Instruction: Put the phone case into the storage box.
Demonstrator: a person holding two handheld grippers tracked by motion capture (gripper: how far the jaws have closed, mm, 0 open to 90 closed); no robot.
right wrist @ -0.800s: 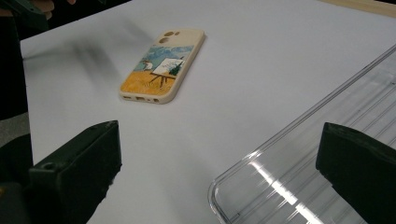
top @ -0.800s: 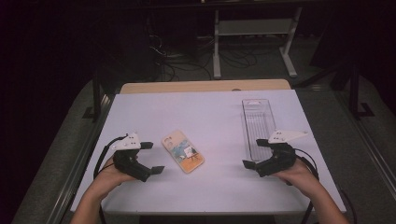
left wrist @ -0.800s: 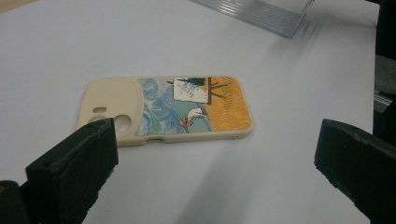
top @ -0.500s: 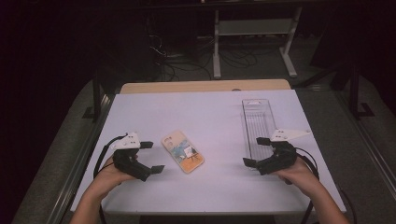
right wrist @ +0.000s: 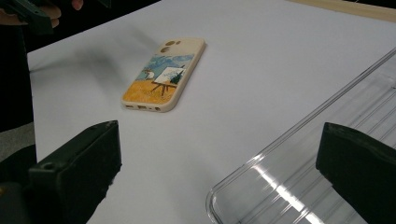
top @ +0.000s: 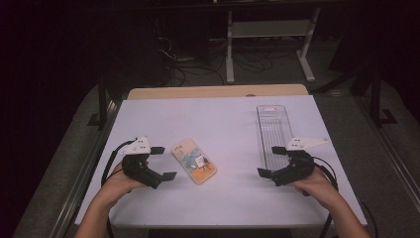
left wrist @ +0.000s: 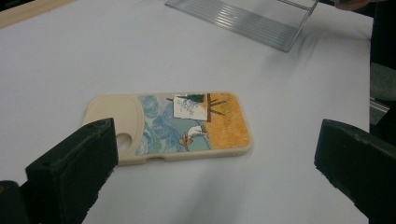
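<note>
From the right gripper view (right wrist: 219,182), phone case (right wrist: 163,74) ports show

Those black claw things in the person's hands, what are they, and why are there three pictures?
They are hand-held grabbing tools. A person holds the left gripper and the right gripper, each with two black jaws. One picture looks down from above the white table. The other two come from small cameras riding on each tool, looking out between its jaws. On the table lie a phone case with a painted picture and a long clear plastic tray. Both tools stand open; nothing is held.
</note>
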